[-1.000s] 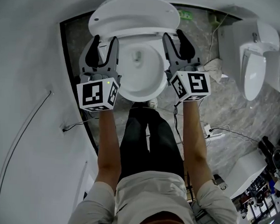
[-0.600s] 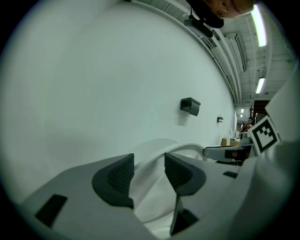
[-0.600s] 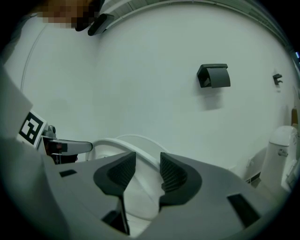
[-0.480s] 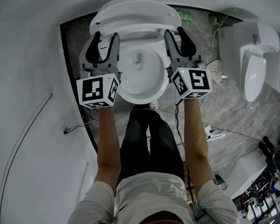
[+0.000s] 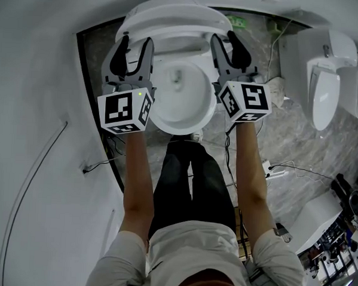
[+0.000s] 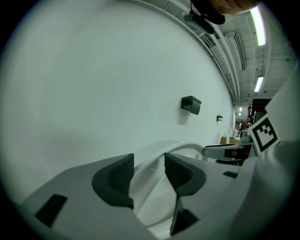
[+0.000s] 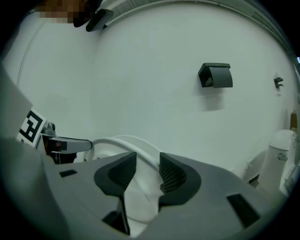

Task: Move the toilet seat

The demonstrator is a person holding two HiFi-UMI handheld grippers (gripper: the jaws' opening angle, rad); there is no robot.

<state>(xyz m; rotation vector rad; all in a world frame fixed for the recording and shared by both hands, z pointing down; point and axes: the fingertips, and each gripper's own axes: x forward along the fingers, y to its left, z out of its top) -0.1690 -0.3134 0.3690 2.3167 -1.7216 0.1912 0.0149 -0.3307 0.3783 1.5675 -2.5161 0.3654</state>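
White toilet seat [image 5: 173,22] rim between jaws: left gripper [image 5: 135,44], right gripper [image 5: 224,40].

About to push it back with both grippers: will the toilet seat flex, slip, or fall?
The toilet seat looks a thick moulded ring, so probably stiff. It stands tilted at the far end of the bowl, so it likely swings on a hinge rather than lifting free. Its glossy surface may slip in the jaws of the left gripper and right gripper.
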